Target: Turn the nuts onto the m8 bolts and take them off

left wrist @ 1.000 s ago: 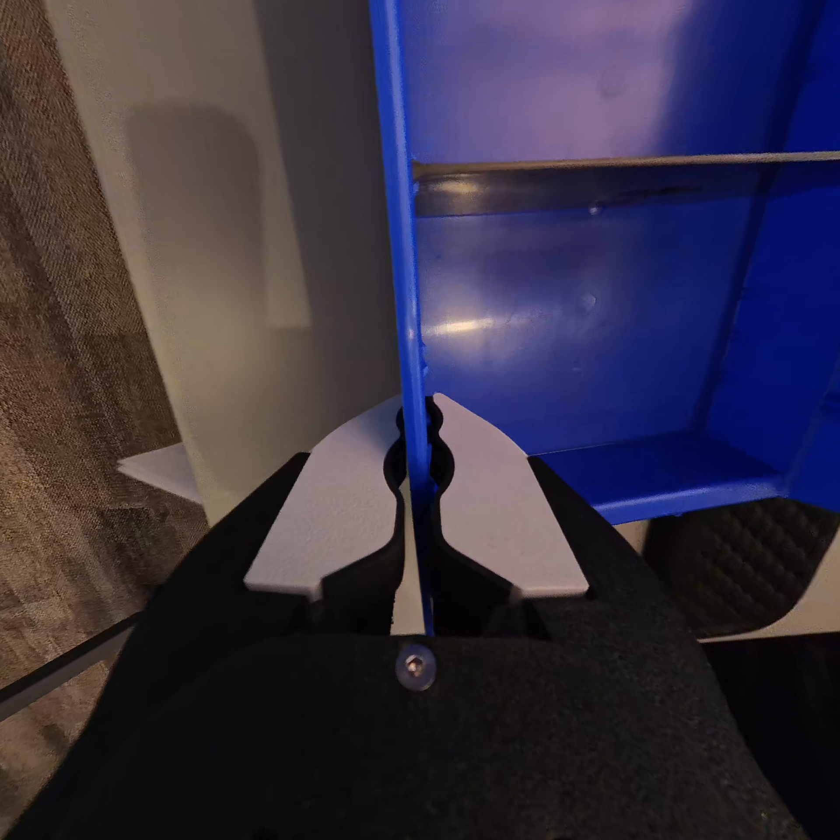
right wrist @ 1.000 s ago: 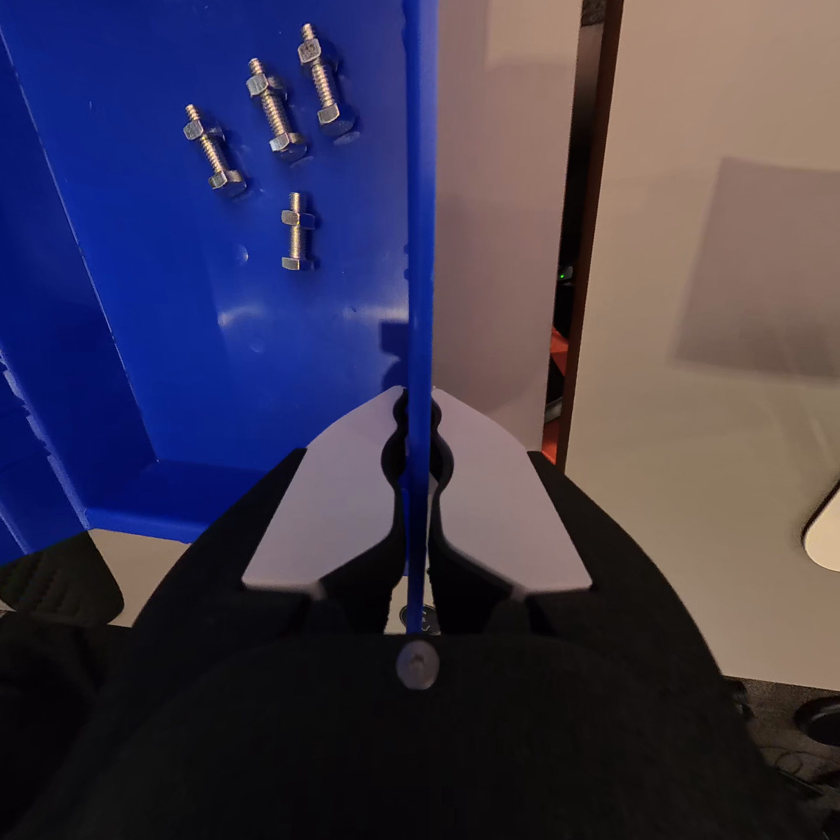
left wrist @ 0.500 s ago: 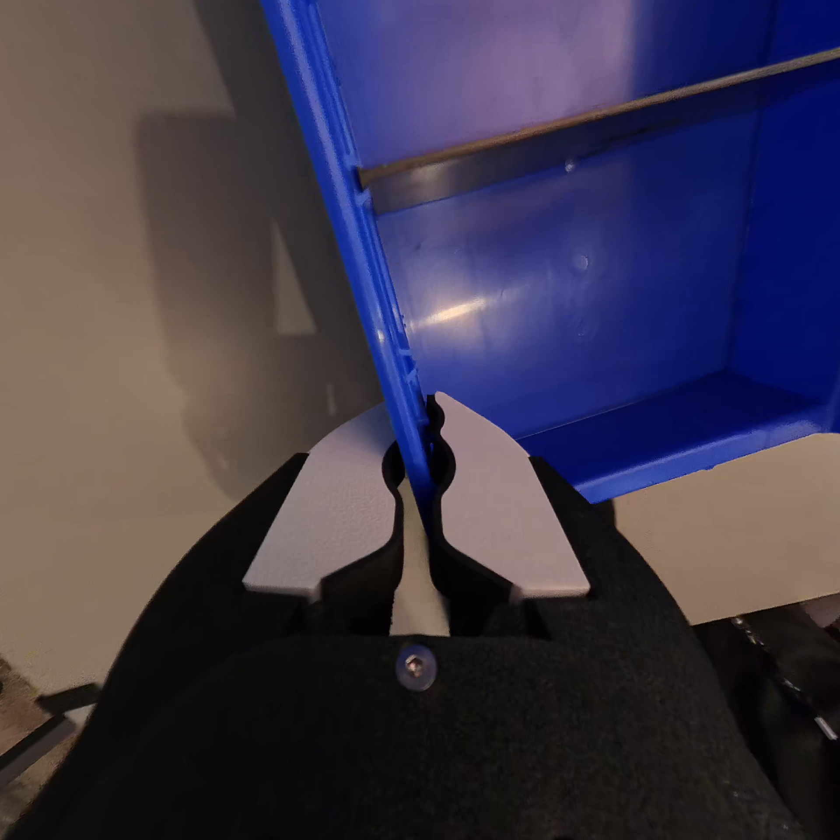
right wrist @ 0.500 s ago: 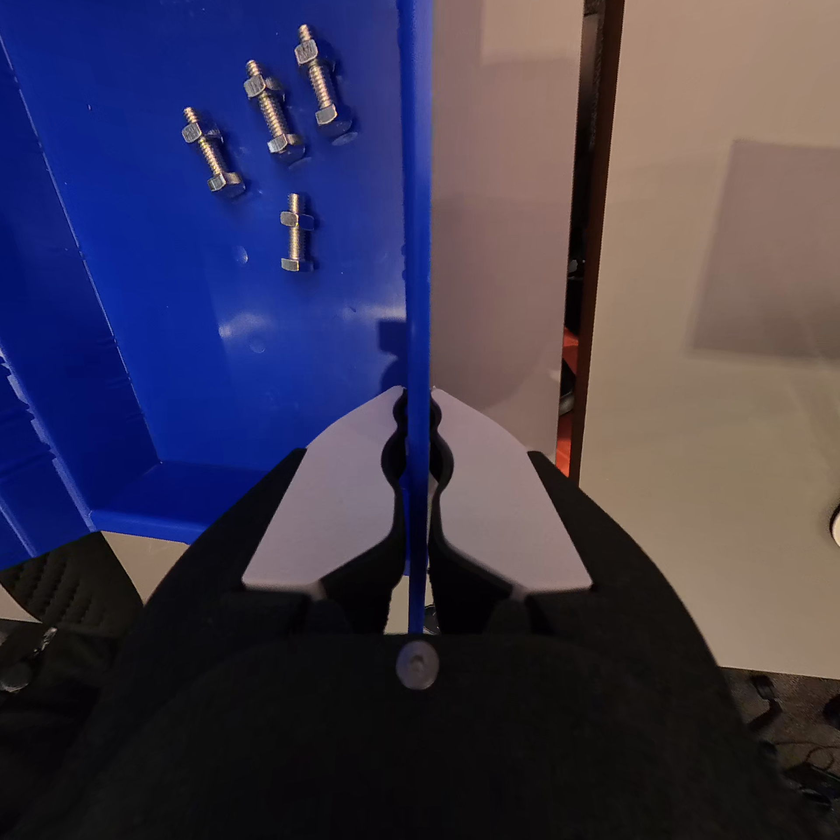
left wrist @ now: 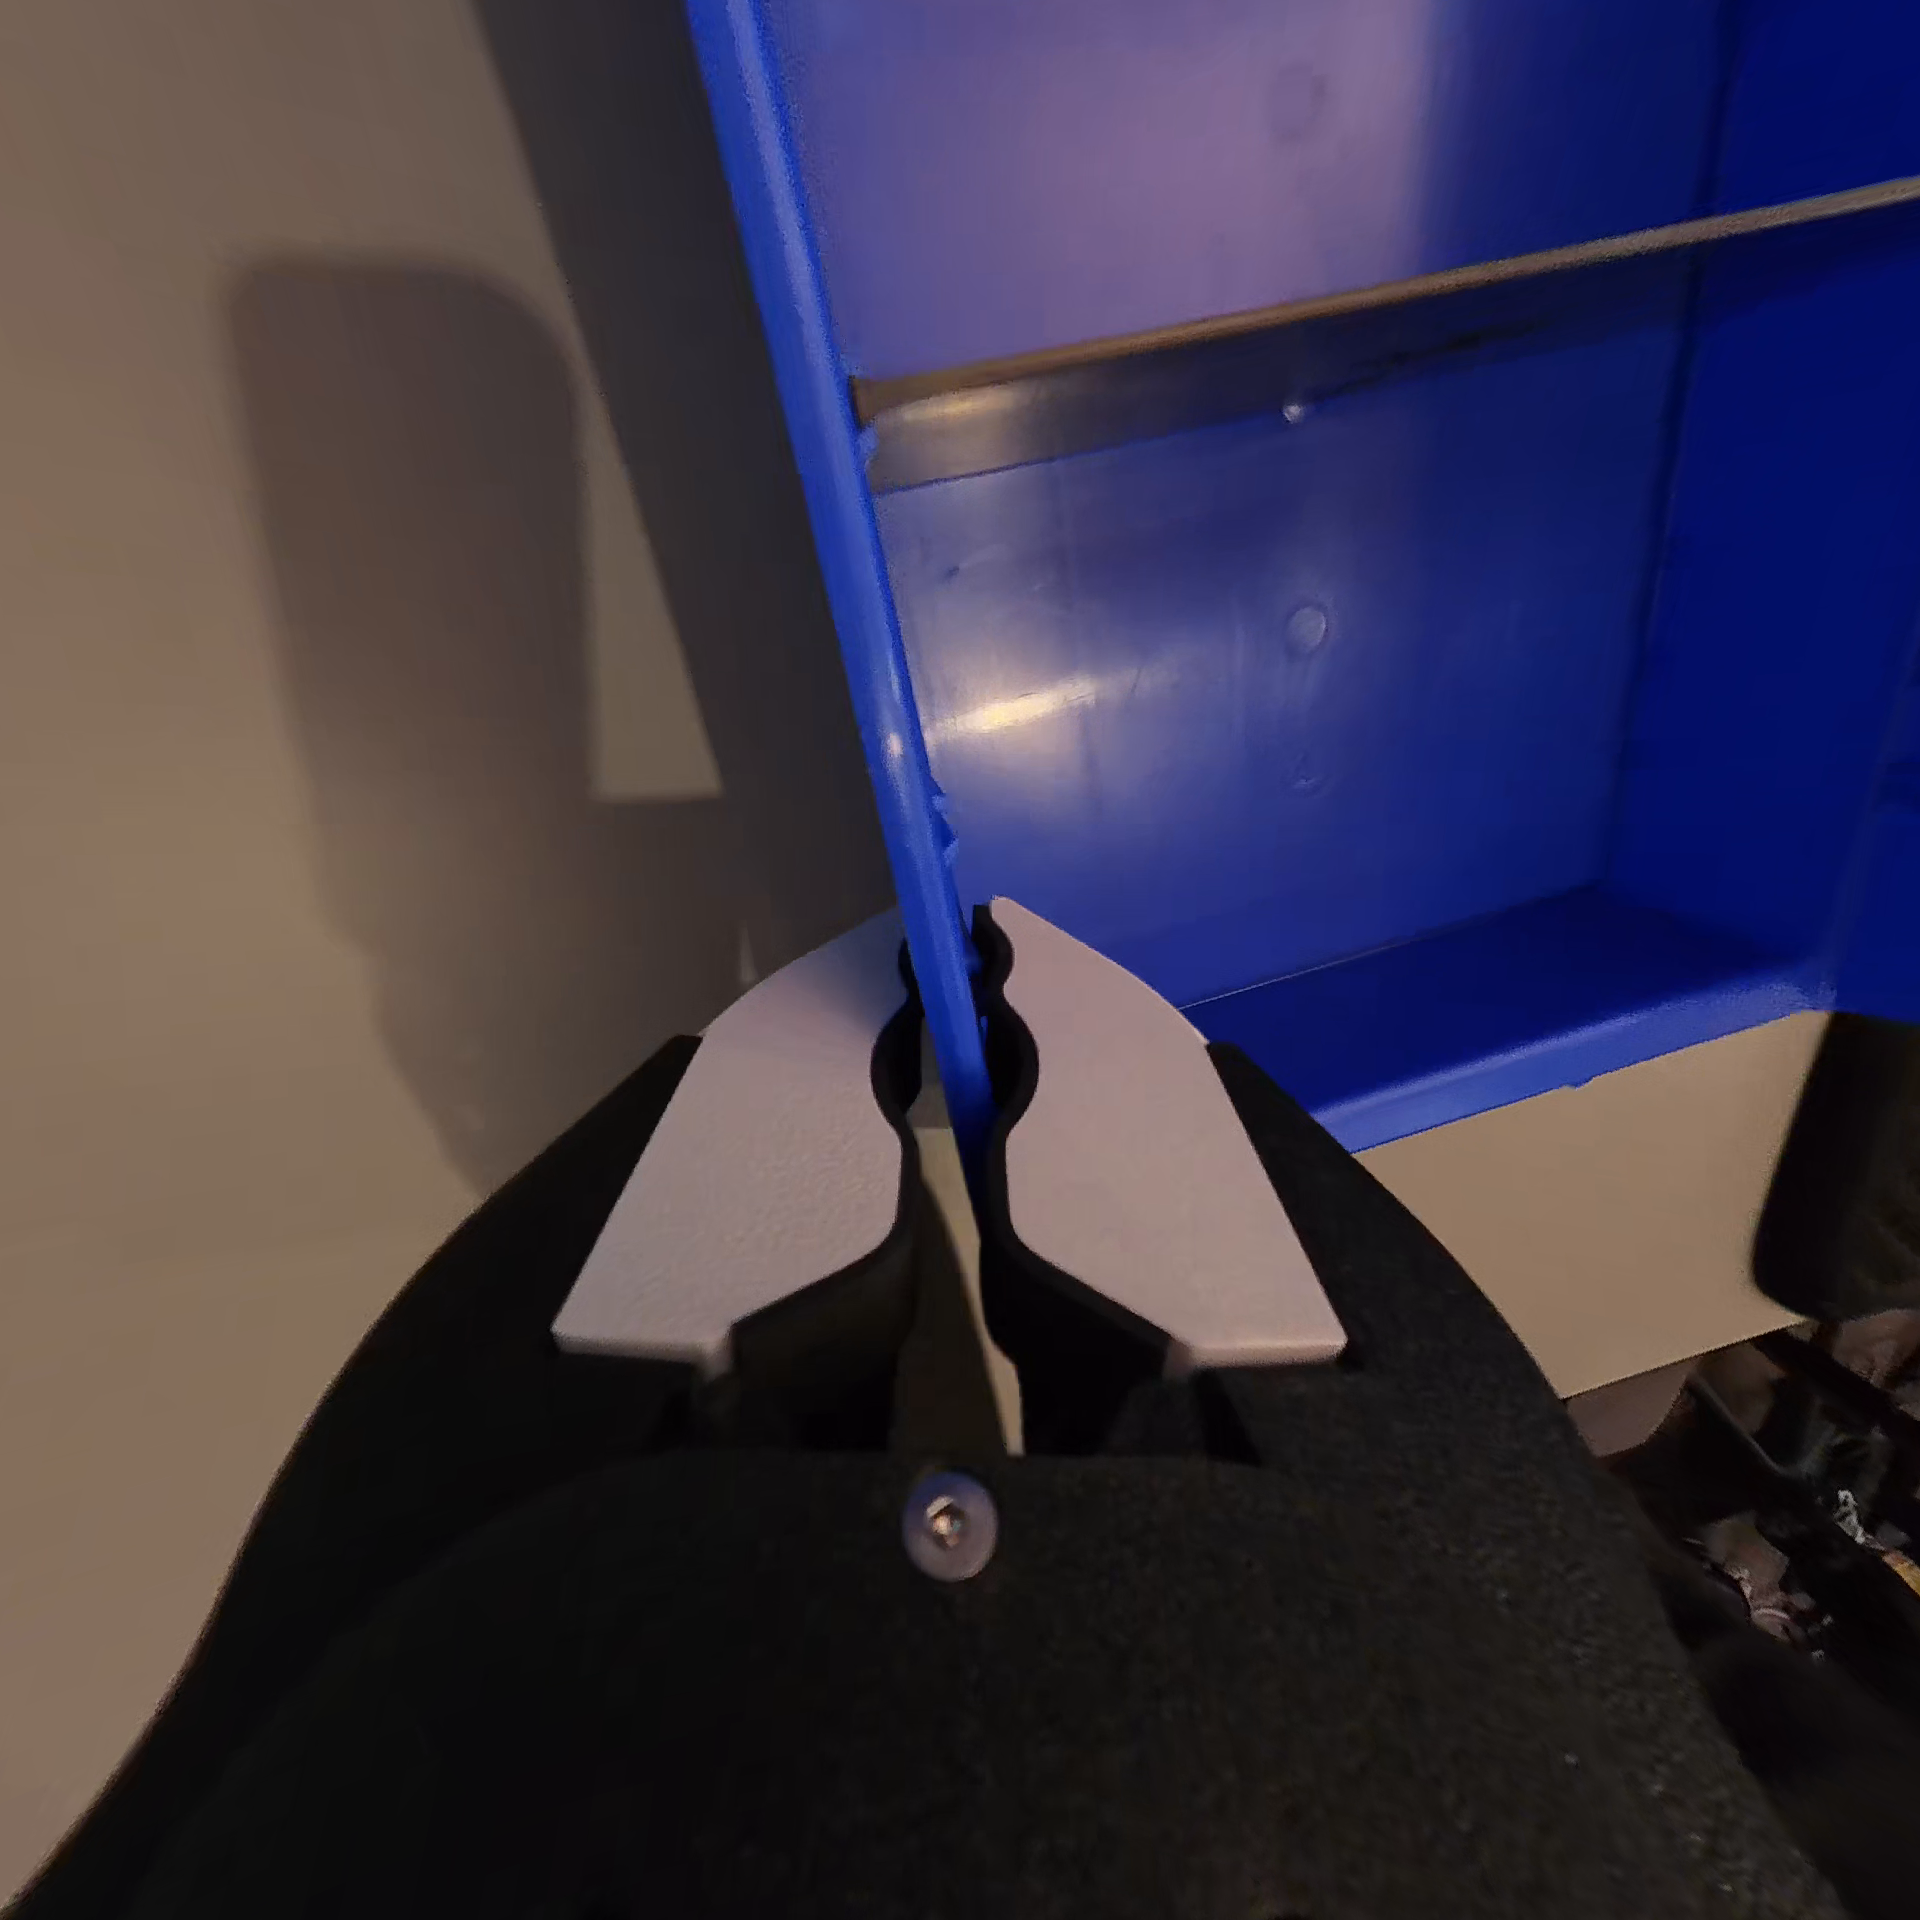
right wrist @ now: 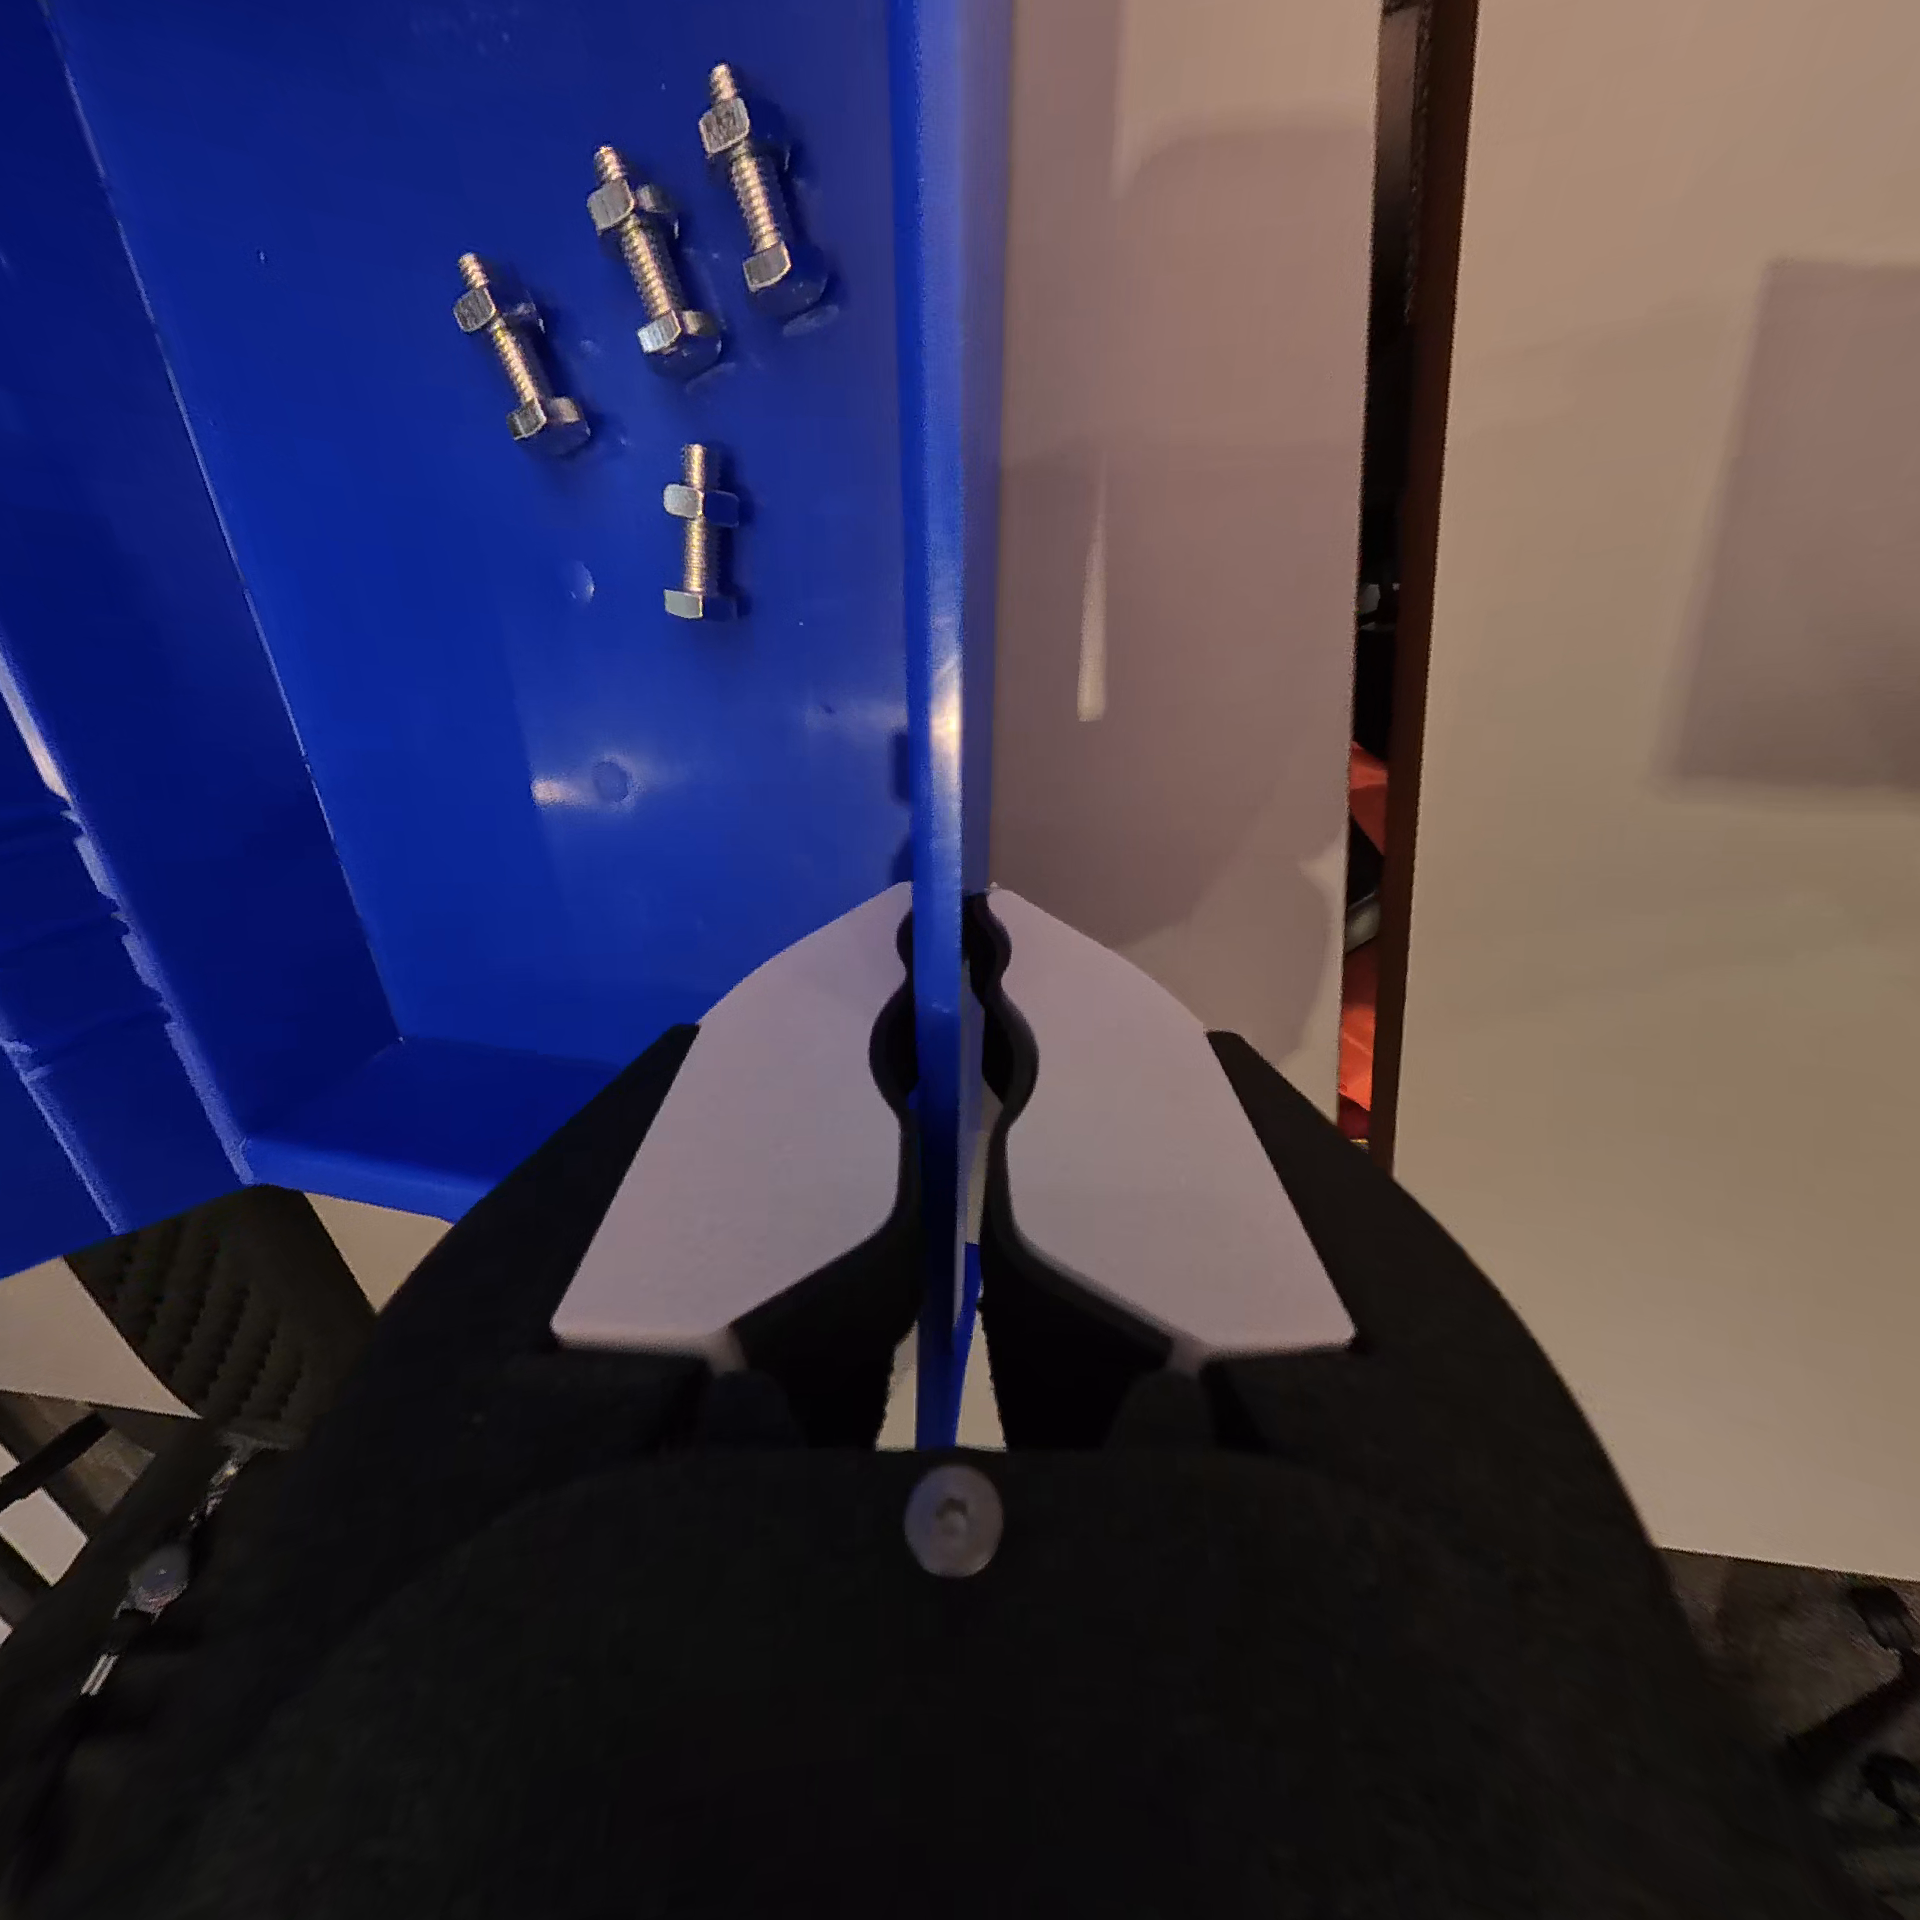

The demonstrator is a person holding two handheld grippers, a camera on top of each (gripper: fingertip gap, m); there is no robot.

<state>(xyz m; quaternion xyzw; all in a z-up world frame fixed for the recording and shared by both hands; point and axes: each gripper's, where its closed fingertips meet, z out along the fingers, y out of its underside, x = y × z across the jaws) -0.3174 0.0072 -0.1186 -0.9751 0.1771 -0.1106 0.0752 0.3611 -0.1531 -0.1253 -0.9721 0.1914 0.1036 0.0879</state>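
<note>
A blue plastic bin (left wrist: 1299, 727) is held over a pale table. My left gripper (left wrist: 948, 935) is shut on the bin's left wall (left wrist: 831, 520). My right gripper (right wrist: 940, 914) is shut on the bin's right wall (right wrist: 935, 416). In the right wrist view several steel bolts with nuts on them (right wrist: 686, 530) lie on the bin's floor (right wrist: 520, 727) near the right wall. In the left wrist view a grey metal divider (left wrist: 1299, 364) crosses the bin; the compartment in front of it holds nothing.
A pale table (left wrist: 312, 935) lies under the bin and also shows in the right wrist view (right wrist: 1662, 1039). A dark vertical strip (right wrist: 1397, 520) stands right of the bin. A black quilted object (right wrist: 197, 1309) shows below the bin's near edge. Cables lie at the lower left (right wrist: 104, 1621). About 70 centimetres separates my left fingertips from my right. My right tips are roughly 35 centimetres from the black quilted object (right wrist: 197, 1309).
The bin and both grippers have shifted over the table: the carpet seen a second ago at the left is out of view. The bolts keep their places. Both grips are unchanged.
</note>
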